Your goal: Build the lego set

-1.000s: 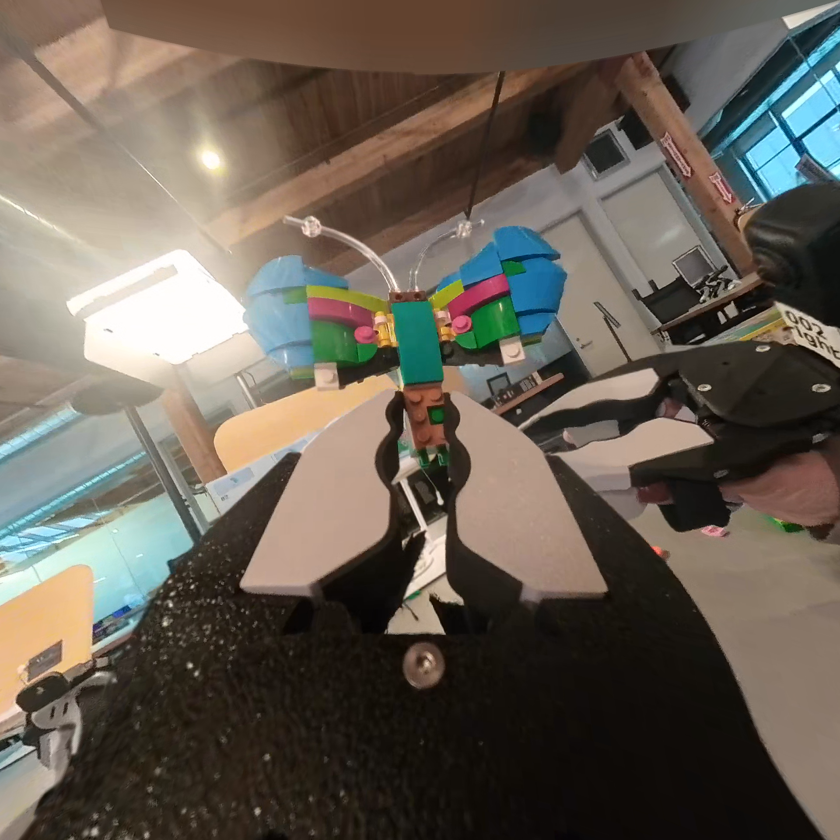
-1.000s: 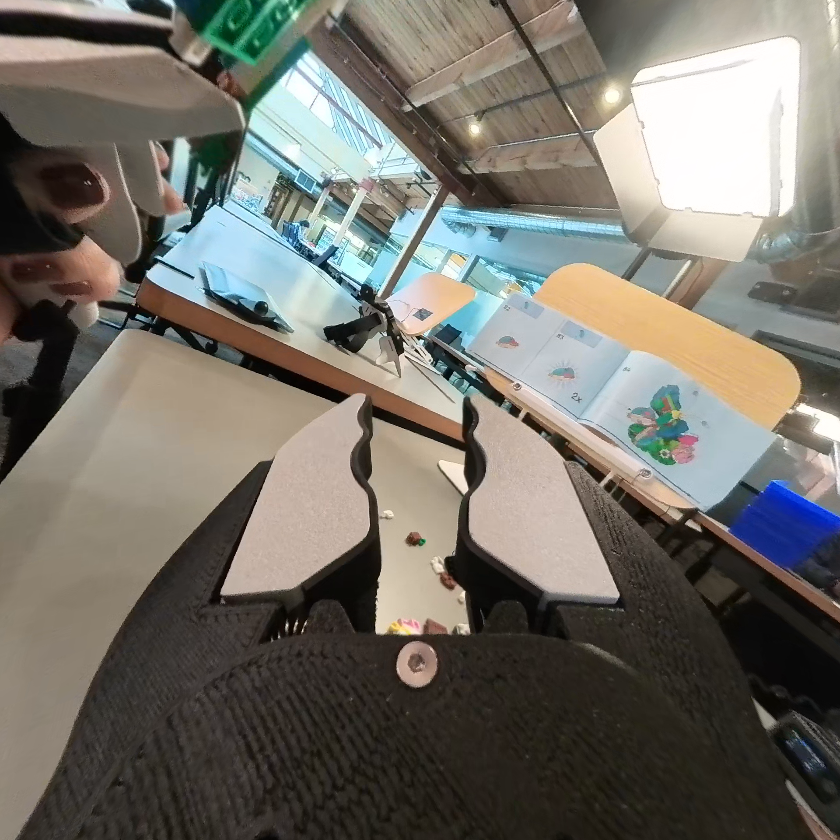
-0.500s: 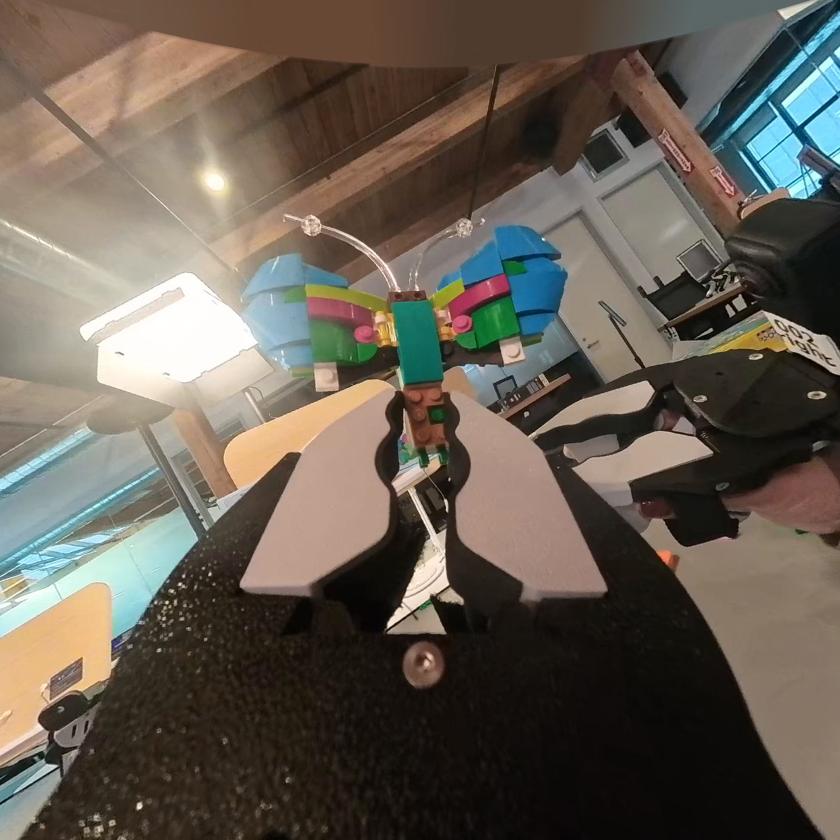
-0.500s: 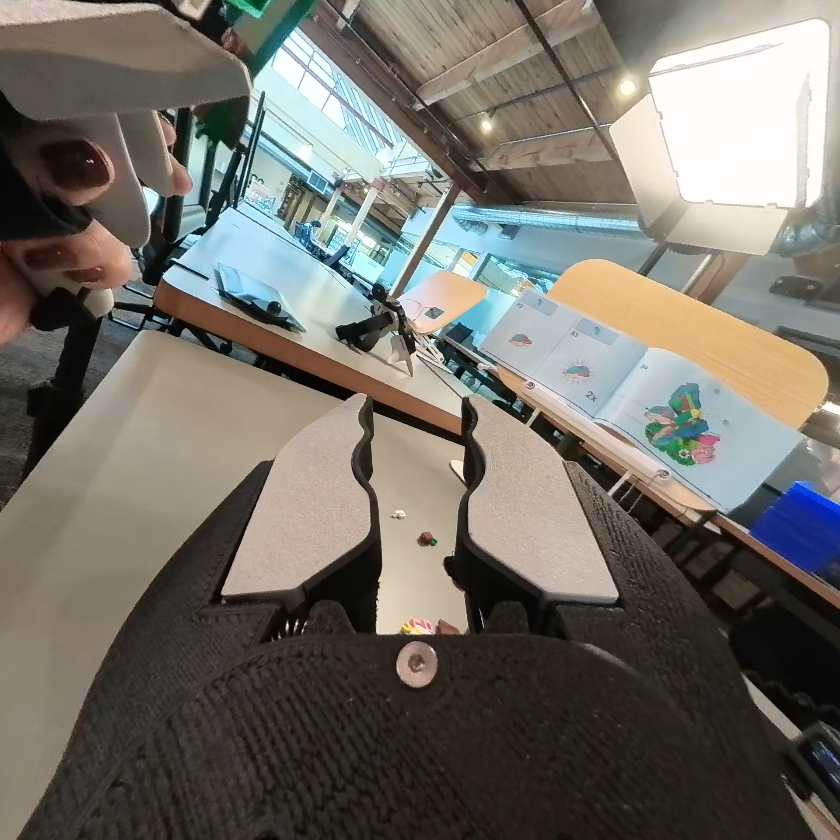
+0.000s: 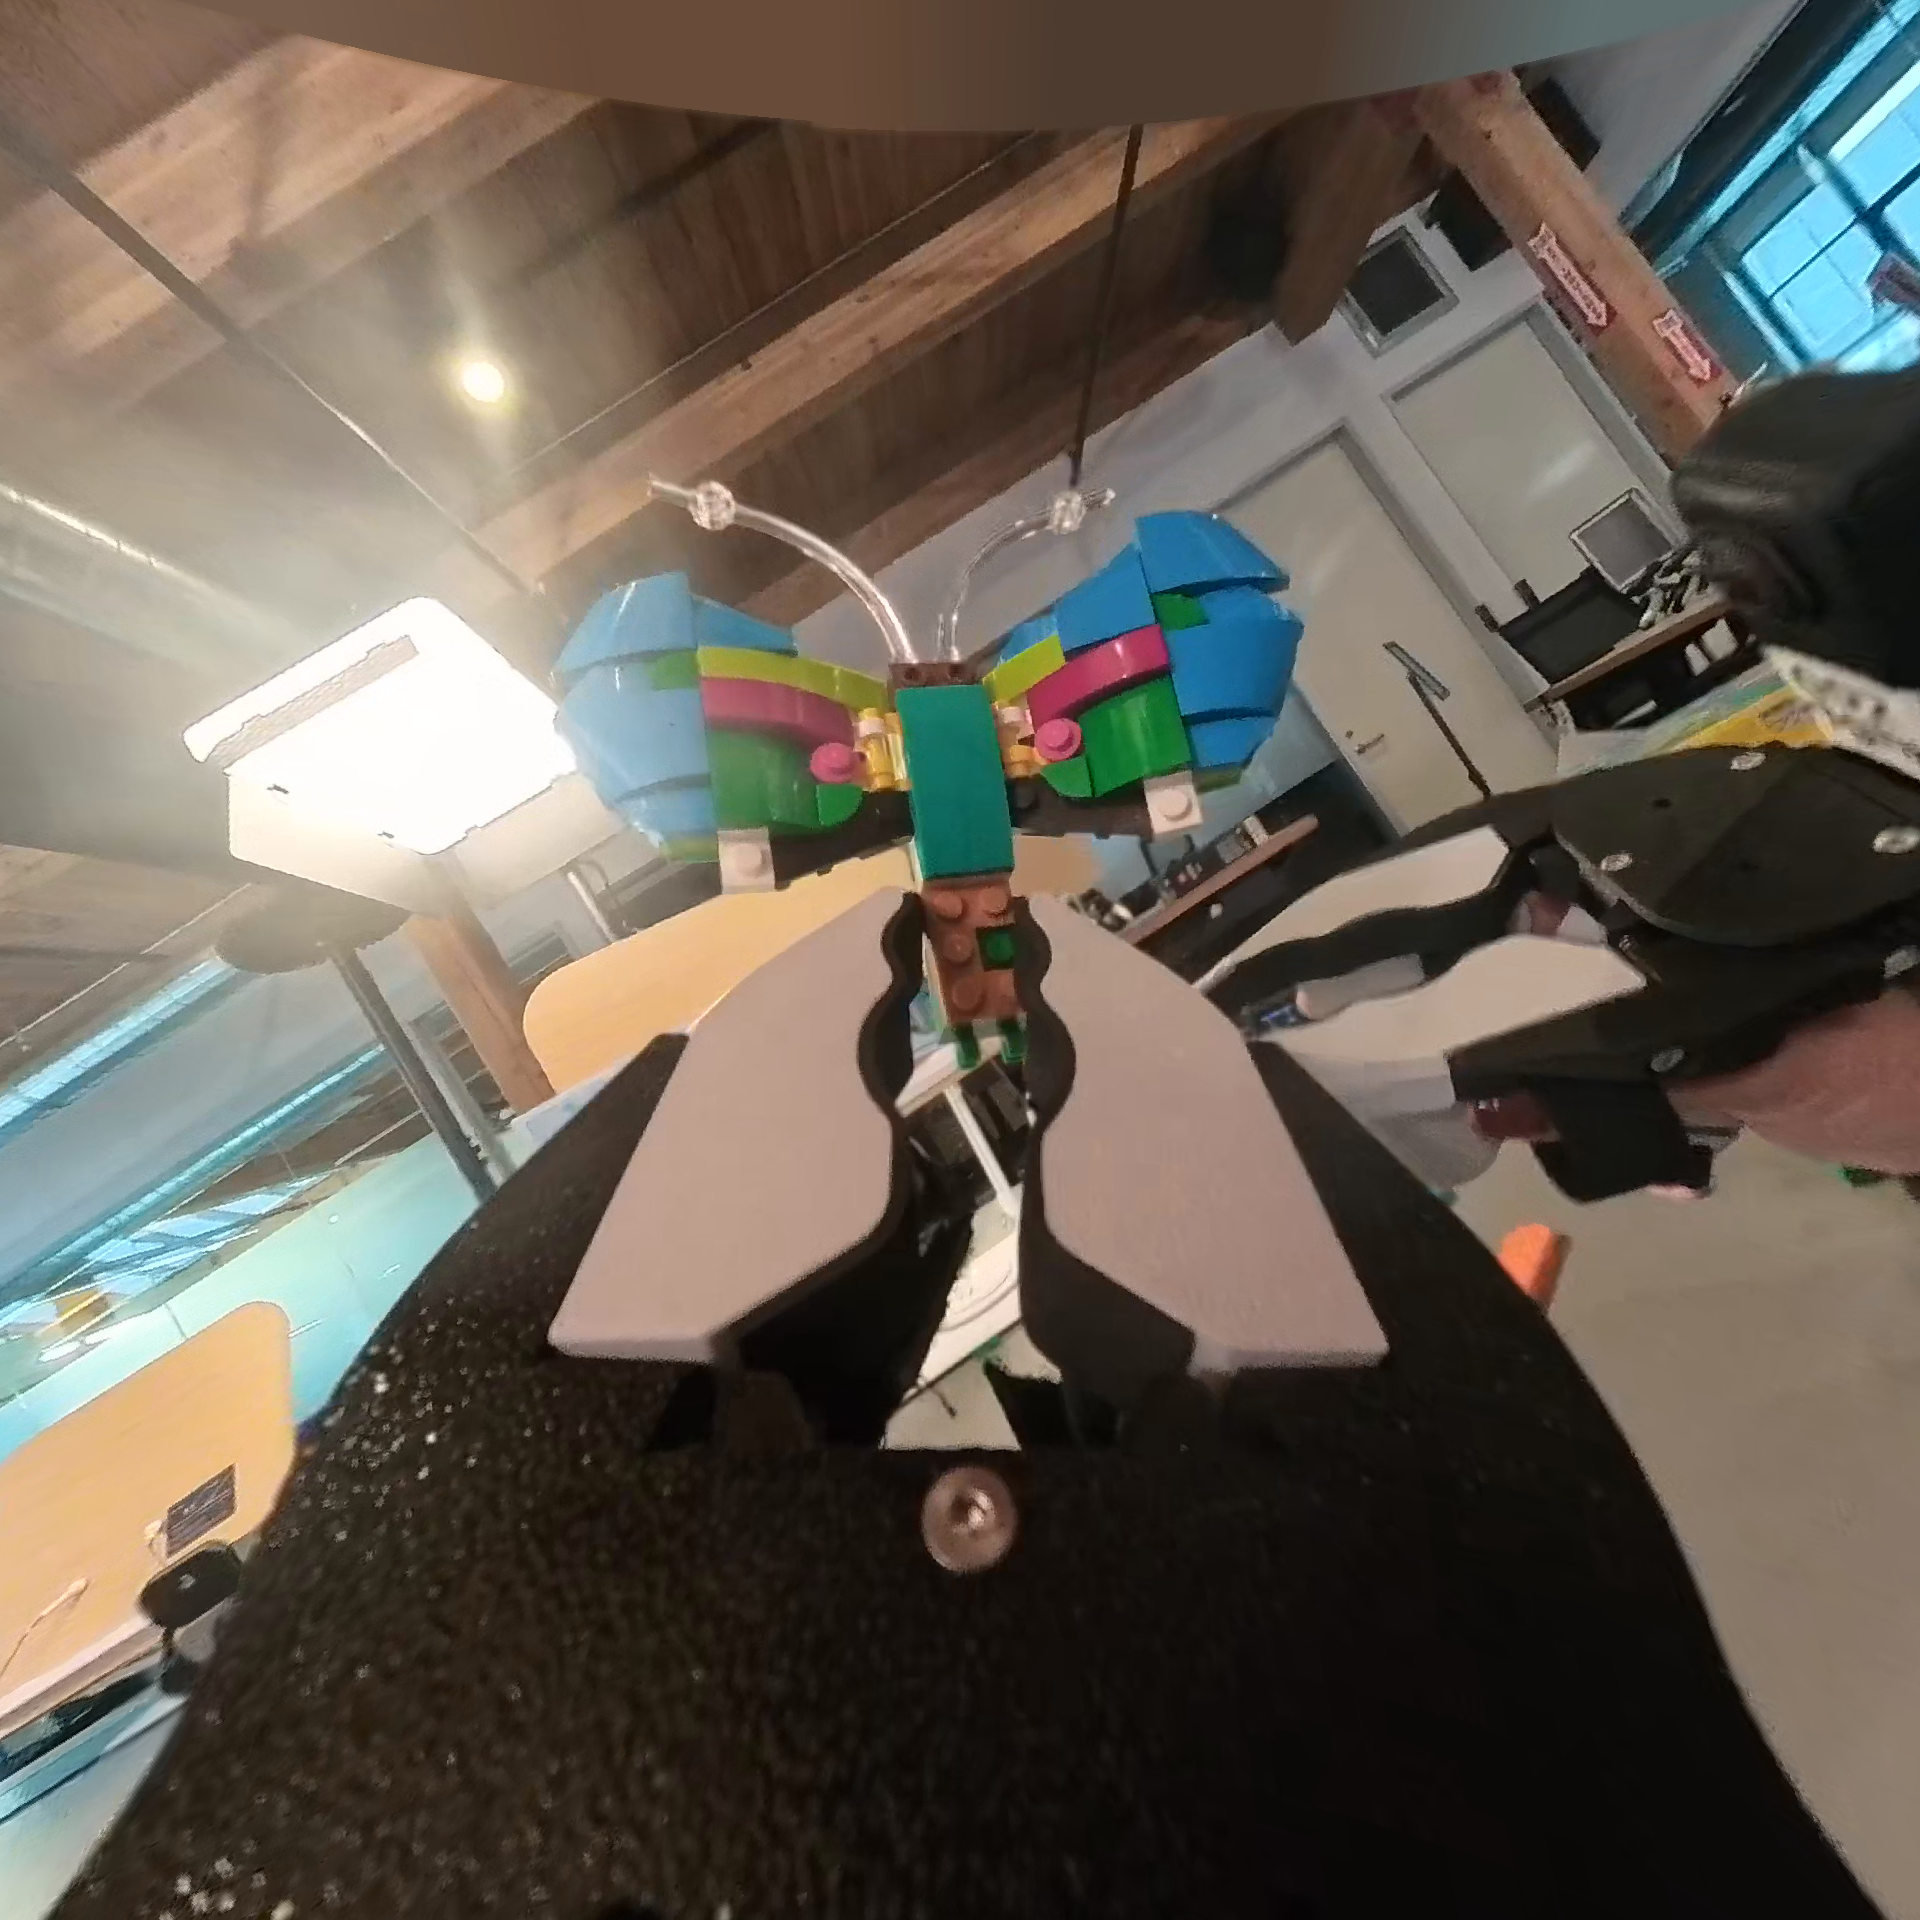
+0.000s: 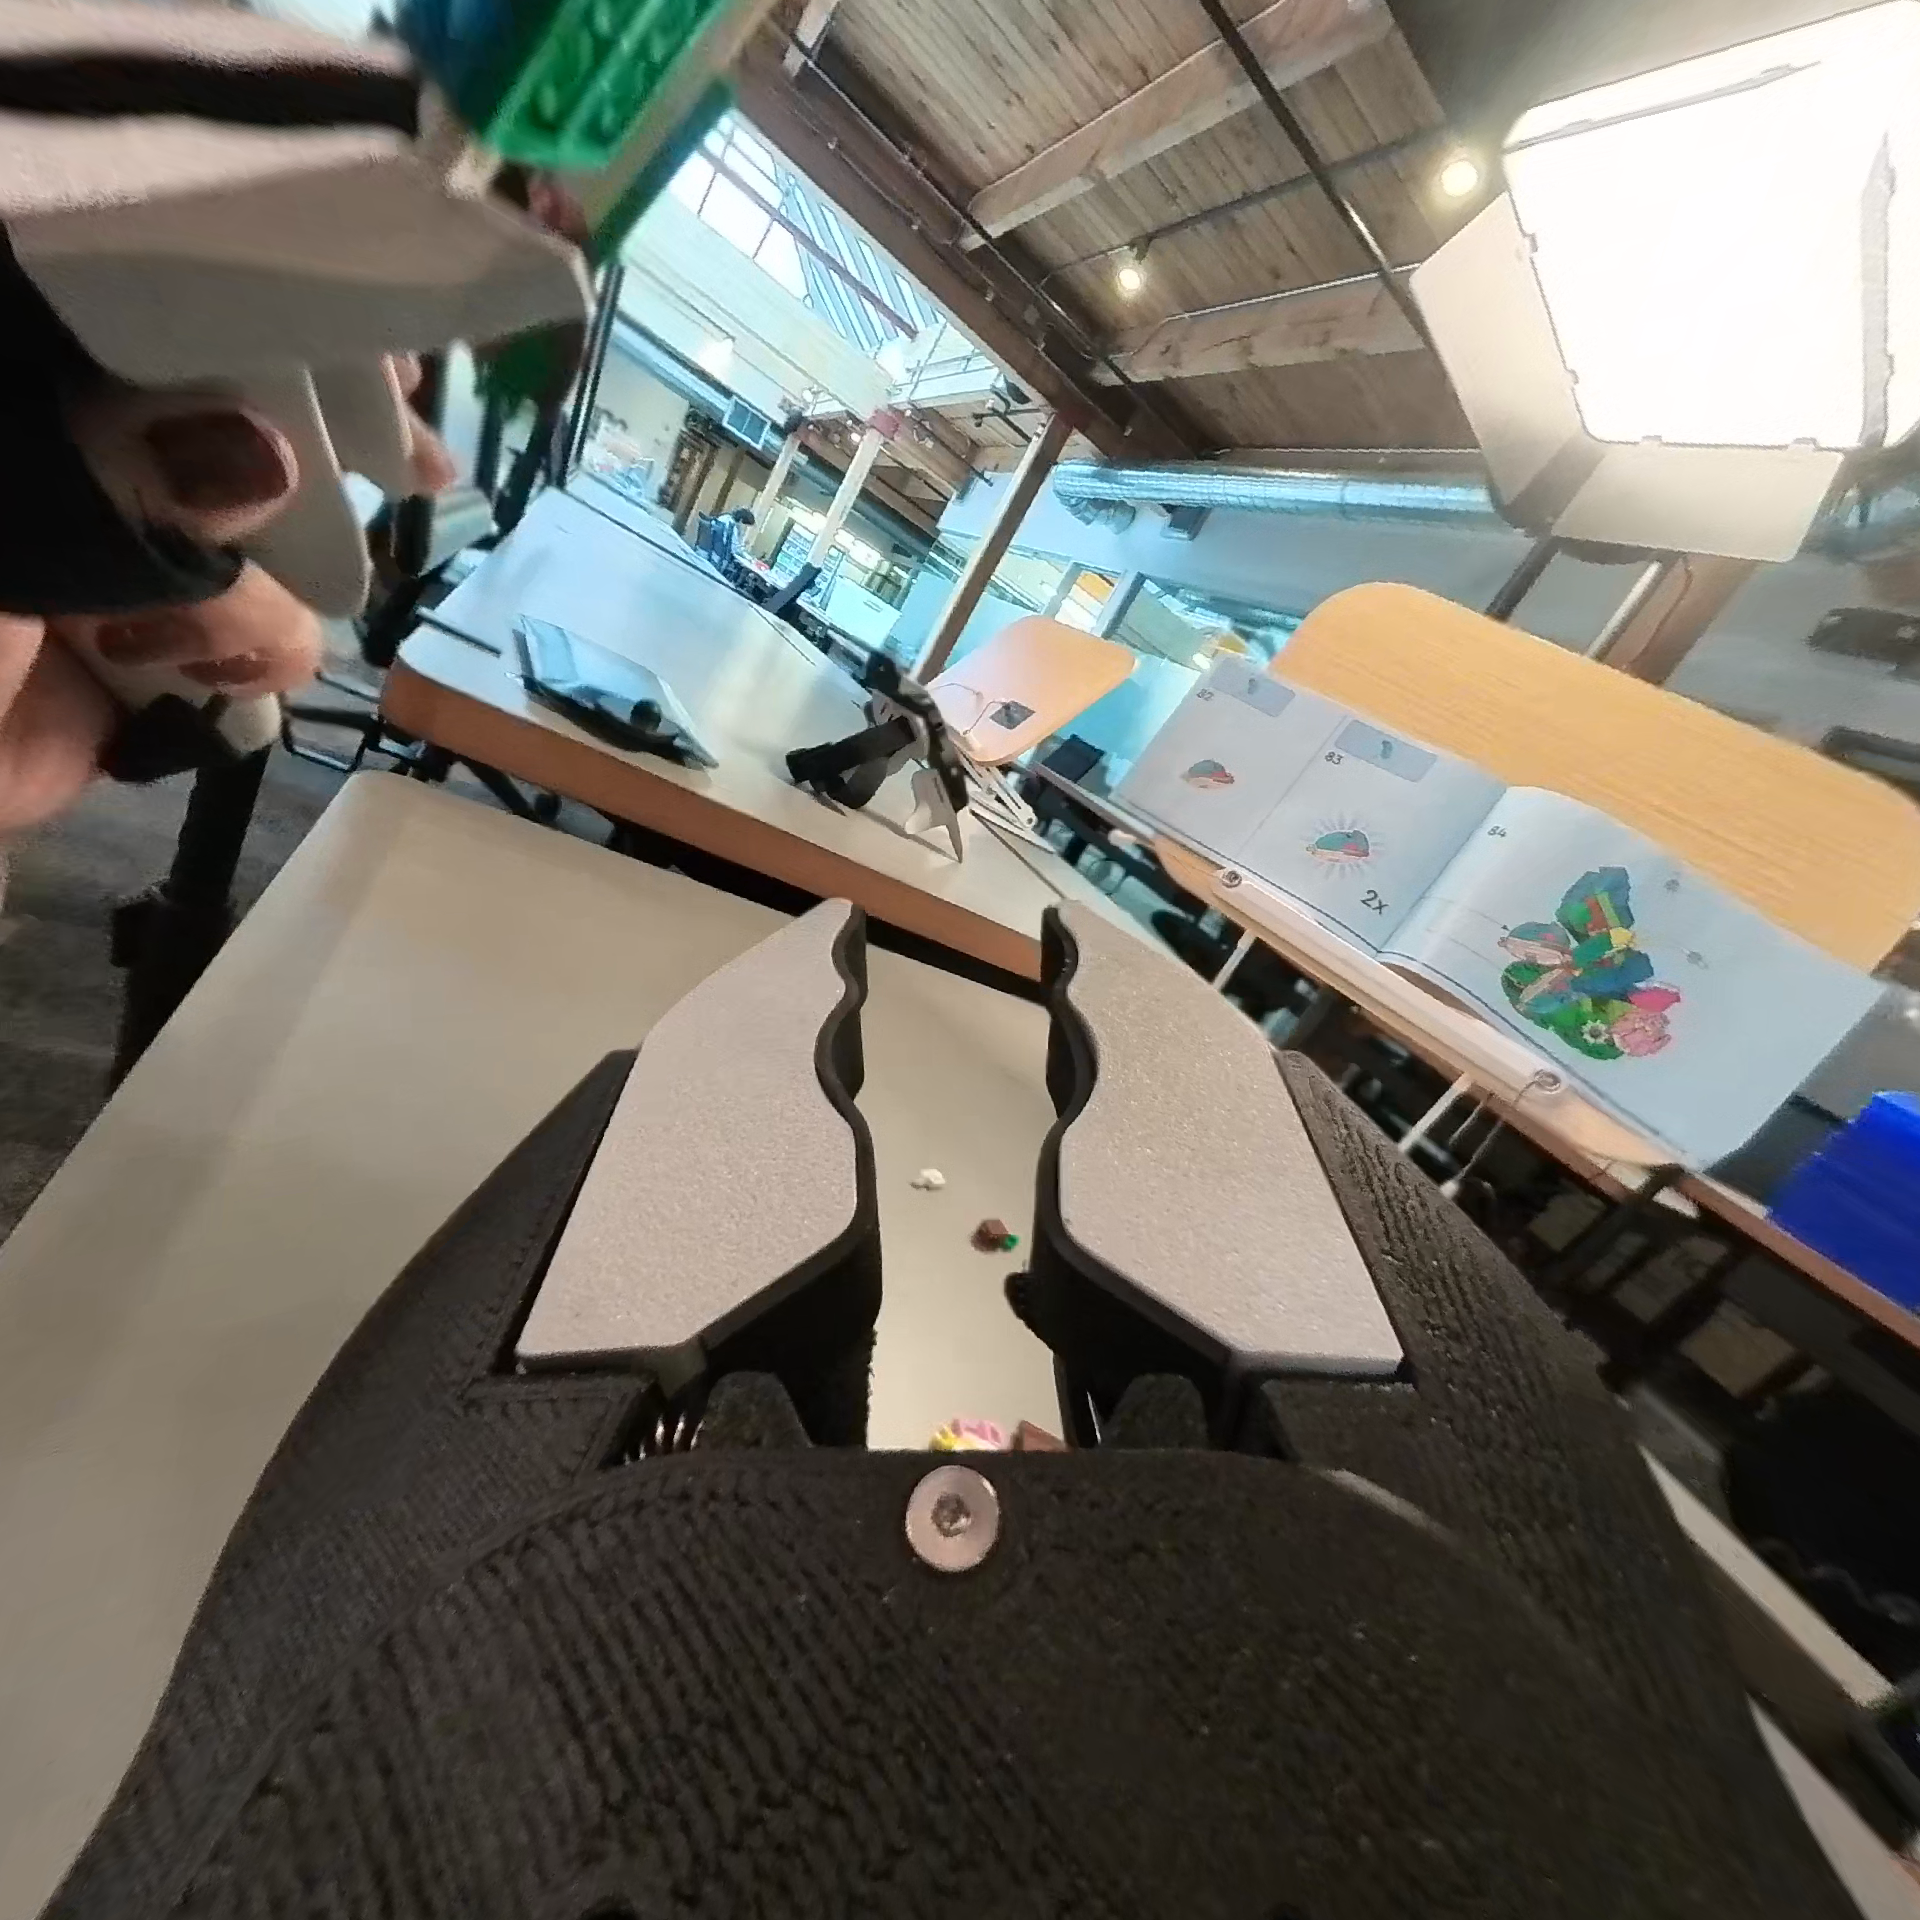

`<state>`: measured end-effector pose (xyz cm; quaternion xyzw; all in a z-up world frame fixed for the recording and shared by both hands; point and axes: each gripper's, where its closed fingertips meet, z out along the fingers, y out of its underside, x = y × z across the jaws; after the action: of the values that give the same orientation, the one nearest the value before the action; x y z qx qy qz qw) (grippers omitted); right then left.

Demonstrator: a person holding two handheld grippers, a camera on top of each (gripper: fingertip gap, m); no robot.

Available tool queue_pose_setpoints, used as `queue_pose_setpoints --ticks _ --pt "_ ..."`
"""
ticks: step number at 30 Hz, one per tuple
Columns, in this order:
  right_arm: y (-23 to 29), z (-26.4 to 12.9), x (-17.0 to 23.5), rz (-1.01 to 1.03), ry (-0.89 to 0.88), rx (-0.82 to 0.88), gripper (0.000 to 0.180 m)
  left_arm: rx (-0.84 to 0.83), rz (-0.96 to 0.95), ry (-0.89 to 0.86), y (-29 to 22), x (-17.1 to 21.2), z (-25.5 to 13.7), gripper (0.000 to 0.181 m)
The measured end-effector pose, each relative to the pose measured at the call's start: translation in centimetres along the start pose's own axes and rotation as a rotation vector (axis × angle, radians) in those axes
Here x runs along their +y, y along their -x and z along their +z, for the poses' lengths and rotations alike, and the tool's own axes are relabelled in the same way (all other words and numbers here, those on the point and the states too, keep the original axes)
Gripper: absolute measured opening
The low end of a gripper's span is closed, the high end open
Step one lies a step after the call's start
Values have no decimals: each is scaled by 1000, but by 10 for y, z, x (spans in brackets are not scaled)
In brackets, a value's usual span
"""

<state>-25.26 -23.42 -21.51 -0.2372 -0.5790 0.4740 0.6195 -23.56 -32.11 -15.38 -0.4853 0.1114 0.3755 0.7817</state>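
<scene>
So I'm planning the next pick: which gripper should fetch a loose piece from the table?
Right gripper: its jaws are open, empty and aimed at the loose pieces. The left gripper is shut on the butterfly.

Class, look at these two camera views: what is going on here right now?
A person is building a lego butterfly. The left gripper is shut on the butterfly's brown tail and holds it up in the air. The right gripper is open and empty above the grey table, where a few loose pieces lie. An open instruction booklet stands behind.
</scene>
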Motion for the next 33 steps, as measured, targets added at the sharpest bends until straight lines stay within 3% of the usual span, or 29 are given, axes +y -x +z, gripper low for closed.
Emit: queue_pose_setpoints --ticks 5,12,15,21,33 --pt "-23 -3 -15 316 -30 -25 25 -12 52 94 2 20 1 16" --pt "-25 -15 -58 817 -93 -266 35 -16 114 195 1 48 -2 16" --pt "-8 -15 -64 852 16 -364 46 -4 135 216 -4 54 -2 16" --pt "12 -8 -57 814 165 -386 50 -1 132 220 -7 54 0 16" --pt "20 -11 -34 831 442 -589 27 139 155 232 -27 59 1 16"
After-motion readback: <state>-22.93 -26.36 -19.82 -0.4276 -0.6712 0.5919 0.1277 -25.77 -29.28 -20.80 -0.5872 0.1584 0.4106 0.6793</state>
